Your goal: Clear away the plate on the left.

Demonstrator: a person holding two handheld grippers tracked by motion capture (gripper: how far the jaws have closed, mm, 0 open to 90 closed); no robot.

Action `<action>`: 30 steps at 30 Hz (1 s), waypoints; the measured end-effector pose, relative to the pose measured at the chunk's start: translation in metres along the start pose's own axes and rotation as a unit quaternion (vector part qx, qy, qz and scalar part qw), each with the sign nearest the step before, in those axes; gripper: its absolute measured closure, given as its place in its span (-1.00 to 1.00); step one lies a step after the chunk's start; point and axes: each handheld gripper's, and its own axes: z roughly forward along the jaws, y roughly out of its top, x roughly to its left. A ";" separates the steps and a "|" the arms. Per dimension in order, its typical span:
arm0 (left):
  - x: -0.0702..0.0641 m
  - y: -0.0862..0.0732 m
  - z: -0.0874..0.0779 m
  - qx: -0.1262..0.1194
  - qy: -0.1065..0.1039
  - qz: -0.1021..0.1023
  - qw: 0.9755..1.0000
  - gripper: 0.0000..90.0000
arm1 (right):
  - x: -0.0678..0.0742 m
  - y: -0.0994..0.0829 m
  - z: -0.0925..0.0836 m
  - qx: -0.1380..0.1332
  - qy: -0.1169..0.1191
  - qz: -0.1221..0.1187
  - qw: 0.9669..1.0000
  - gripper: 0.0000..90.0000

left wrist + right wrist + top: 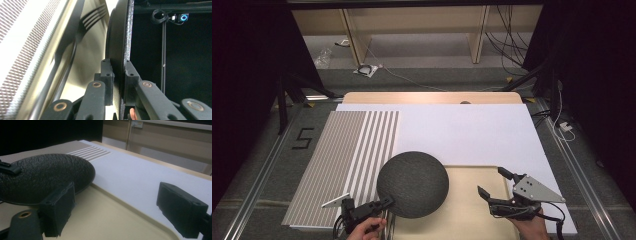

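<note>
Near the front middle of the table we see a round dark grey disc (pixel 412 184) with a rough surface, held flat above a beige tray (pixel 467 210) and partly over a striped mat (pixel 344 155). We find no brand or label on it; the only writing we can read is a black "5" (pixel 302 138) marked on the floor left of the table. A white sheet (pixel 472 132) covers the table behind the tray. The left gripper (pixel 384 202) clamps the near-left edge of the disc, its two jaws pressed on both faces, and the left hand (pixel 366 229) holds it low at the table edge. The right gripper (pixel 494 186) rests over the tray, right of the disc, with jaws spread wide and nothing between them; the right hand (pixel 532 227) is behind it.
</note>
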 end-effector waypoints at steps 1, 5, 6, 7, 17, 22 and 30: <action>-0.001 -0.001 0.002 0.001 0.000 0.000 1.000 0.81 | 0.000 0.000 0.000 0.000 0.000 0.000 1.000 -0.64; -0.002 -0.005 0.008 0.016 0.002 0.007 1.000 0.81 | 0.000 0.000 0.000 0.000 0.000 0.000 1.000 -0.64; -0.002 -0.005 0.008 0.016 0.002 0.007 1.000 0.81 | 0.000 0.000 0.000 0.000 0.000 0.000 1.000 -0.64; -0.003 -0.006 0.010 0.022 0.002 0.010 1.000 0.81 | 0.000 0.000 0.000 0.000 0.000 0.000 1.000 -0.64; -0.006 -0.013 0.021 0.050 0.007 0.018 0.999 0.80 | 0.000 0.000 -0.001 -0.001 0.000 0.001 1.000 -0.64; -0.006 -0.016 0.026 0.061 0.012 0.022 0.998 0.80 | 0.000 0.000 -0.001 -0.002 0.000 0.001 1.000 -0.64; -0.007 -0.023 0.035 0.079 0.018 0.029 0.996 0.79 | 0.000 0.000 -0.001 -0.003 0.000 0.002 1.000 -0.64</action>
